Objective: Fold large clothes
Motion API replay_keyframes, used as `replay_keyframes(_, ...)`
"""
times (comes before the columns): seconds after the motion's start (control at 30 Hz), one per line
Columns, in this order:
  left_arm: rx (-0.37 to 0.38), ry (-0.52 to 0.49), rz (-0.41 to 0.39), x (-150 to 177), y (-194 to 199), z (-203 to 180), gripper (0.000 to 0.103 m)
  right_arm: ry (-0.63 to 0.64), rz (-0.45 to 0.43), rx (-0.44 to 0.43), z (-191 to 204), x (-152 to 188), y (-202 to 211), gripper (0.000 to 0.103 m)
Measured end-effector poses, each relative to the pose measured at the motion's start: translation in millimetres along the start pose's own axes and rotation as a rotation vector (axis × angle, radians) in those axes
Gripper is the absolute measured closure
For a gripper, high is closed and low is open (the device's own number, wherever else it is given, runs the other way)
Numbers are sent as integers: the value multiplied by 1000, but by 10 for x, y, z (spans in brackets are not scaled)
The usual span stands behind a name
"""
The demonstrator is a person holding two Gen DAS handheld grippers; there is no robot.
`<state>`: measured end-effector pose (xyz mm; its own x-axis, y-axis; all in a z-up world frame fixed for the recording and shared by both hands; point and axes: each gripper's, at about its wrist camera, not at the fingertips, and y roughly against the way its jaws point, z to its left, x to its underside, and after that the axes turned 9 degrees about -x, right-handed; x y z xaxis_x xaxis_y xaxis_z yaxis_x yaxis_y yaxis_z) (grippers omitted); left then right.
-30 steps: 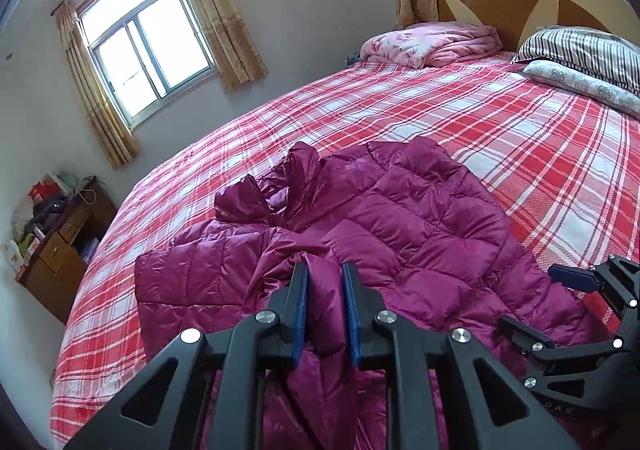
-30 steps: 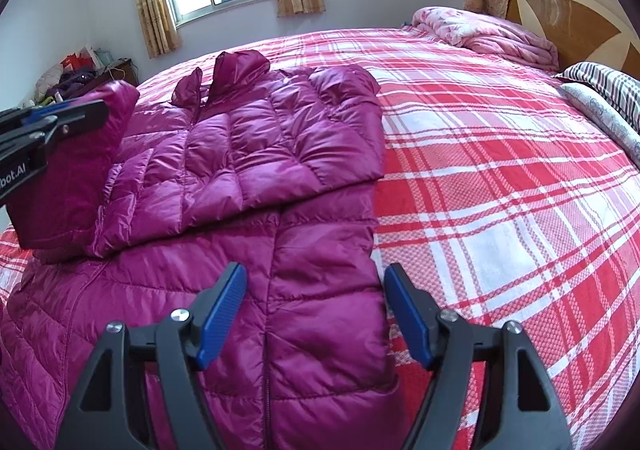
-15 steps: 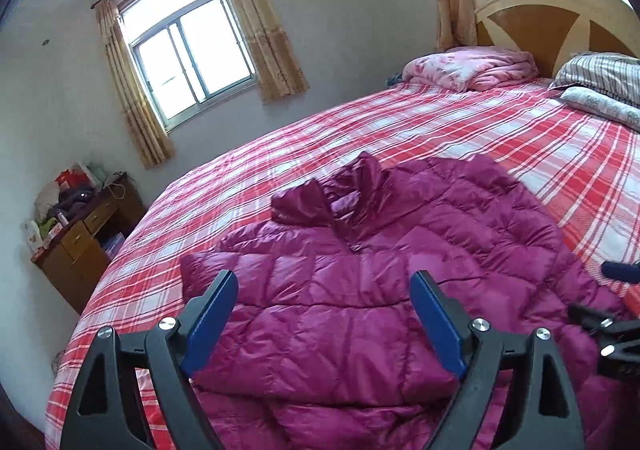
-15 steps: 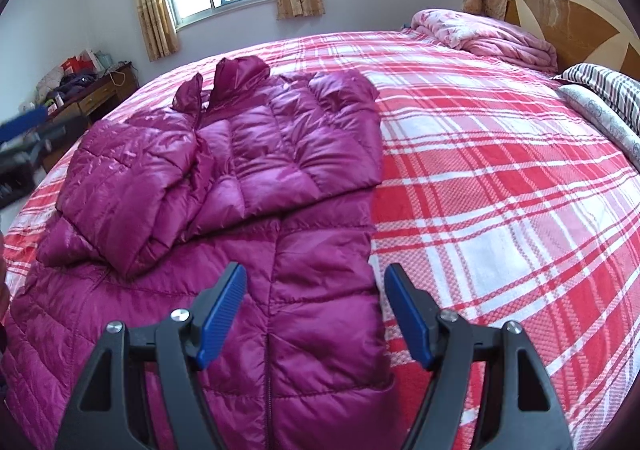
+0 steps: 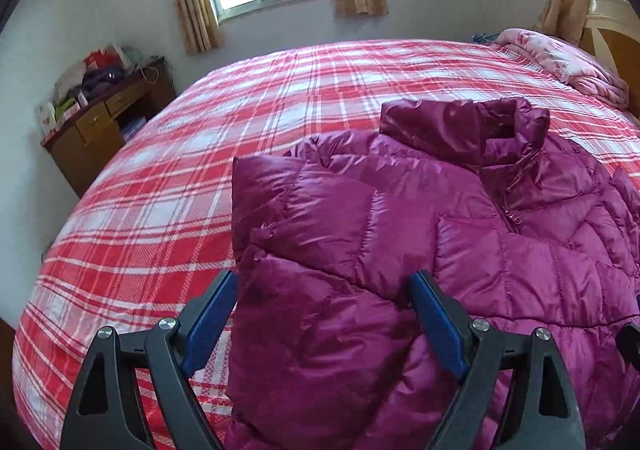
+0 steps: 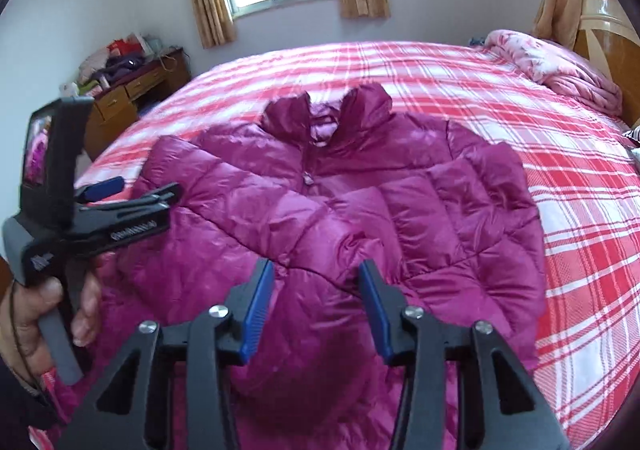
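Black-framed and blue-padded, the right tool (image 6: pixel 316 306) was closing over a raised fold of the magenta quilted puffer jacket (image 6: pixel 360 210), pads not yet pressing, seemingly to take the lower half for the next fold. Beside it, the left tool (image 5: pixel 320 314) hovered wide open and empty over the jacket's edge, a sleeve lying folded across the chest. The jacket lay spread, collar away, on the red-and-white plaid bed (image 5: pixel 168 186), its flatness suiting folding. Beyond stood a wooden dresser (image 5: pixel 104 126).

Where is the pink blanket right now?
In both wrist views the pink blanket lies bunched at the far right corner of the plaid bed, next to the wooden headboard and well beyond the purple jacket.
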<state>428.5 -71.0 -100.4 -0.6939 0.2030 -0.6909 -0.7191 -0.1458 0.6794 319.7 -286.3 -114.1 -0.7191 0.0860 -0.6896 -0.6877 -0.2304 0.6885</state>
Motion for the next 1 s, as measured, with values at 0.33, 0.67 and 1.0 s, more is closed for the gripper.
replay_keyframes(0.33, 12, 15, 76, 174, -301, -111, 9, -9, 64, 38, -84, 175, -204, 54)
replay_keyframes(0.67, 31, 55, 138, 168, -411, -61, 3, 39, 76, 105, -16, 204, -249, 54)
replay_keyframes(1.0, 55, 90, 157, 185, -472, 31, 2, 60, 83, 135, 22, 207, -273, 54)
